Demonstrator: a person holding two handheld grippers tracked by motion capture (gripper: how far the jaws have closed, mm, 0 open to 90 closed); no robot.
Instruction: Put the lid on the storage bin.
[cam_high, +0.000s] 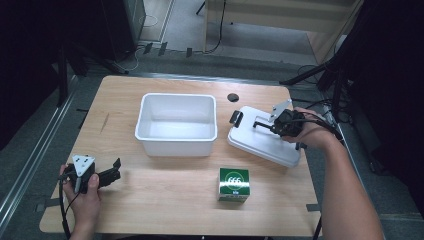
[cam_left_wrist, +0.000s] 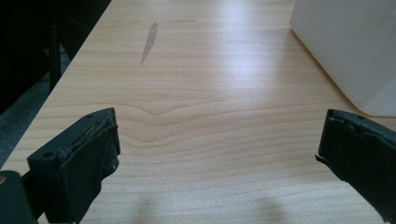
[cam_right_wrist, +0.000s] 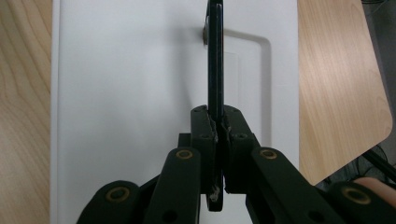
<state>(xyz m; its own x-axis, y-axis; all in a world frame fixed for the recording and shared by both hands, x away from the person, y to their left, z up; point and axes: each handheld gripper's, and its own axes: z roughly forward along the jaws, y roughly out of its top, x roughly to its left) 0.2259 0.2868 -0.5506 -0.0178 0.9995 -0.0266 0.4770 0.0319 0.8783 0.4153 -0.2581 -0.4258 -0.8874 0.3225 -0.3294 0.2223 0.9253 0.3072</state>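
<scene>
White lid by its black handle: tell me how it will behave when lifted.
The white lid looks like thin plastic, so probably light and fairly stiff. The right tool pinches only the thin black handle, so the lid may swing.

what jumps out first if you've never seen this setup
The right gripper, at the table's right side, has its jaws clamped on the raised black handle of a white lid lying flat on the wood. Beside it, in the middle of the table, sits an open white bin with nothing in it, and a small green box stands in front near the edge. The left gripper rests at the near left corner, jaws wide apart.
</scene>
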